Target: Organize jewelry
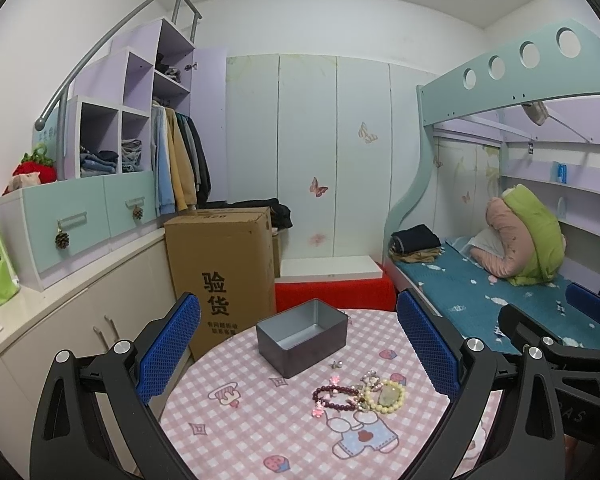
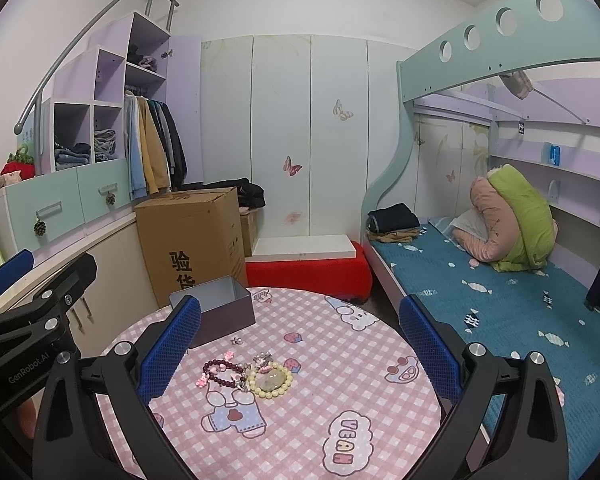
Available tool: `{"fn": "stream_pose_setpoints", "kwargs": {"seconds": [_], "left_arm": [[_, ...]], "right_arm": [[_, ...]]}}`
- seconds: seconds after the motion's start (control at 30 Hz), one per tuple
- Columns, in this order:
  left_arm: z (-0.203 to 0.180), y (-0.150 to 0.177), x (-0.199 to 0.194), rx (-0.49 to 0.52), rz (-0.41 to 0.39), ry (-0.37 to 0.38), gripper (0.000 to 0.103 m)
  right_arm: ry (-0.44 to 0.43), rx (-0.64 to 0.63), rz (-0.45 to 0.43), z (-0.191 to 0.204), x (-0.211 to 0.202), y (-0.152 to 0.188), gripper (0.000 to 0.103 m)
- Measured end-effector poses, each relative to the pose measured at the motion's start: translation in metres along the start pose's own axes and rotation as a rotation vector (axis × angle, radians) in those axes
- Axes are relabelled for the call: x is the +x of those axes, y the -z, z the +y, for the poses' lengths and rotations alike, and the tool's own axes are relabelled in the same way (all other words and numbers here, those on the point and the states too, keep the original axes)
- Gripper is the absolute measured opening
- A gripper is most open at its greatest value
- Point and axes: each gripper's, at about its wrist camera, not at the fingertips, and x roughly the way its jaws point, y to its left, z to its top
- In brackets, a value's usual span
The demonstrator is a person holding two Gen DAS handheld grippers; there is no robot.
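Jewelry [image 1: 358,394] lies heaped on the table [image 1: 260,440], just near-right of the tin [image 1: 302,336], and we hold both the left gripper [image 1: 298,354] and right gripper [image 2: 300,354] spread and empty above it, the left seemingly nearer.

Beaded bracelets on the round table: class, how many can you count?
2. A dark purple bracelet lies left of, and touching, a pale yellow bracelet, both near the open metal tin. Small charms cluster there; more may be hidden.
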Motion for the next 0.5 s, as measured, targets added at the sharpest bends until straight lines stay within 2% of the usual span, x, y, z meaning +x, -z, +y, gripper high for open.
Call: {"fn": "stream_pose_setpoints", "kwargs": {"seconds": [0.5], "left_arm": [[0.0046, 0.0062, 0.0051, 0.006, 0.014, 0.002, 0.096]], "right_arm": [[-0.001, 0.004, 0.027, 0.0017, 0.0102, 0.0087, 0.097]]}}
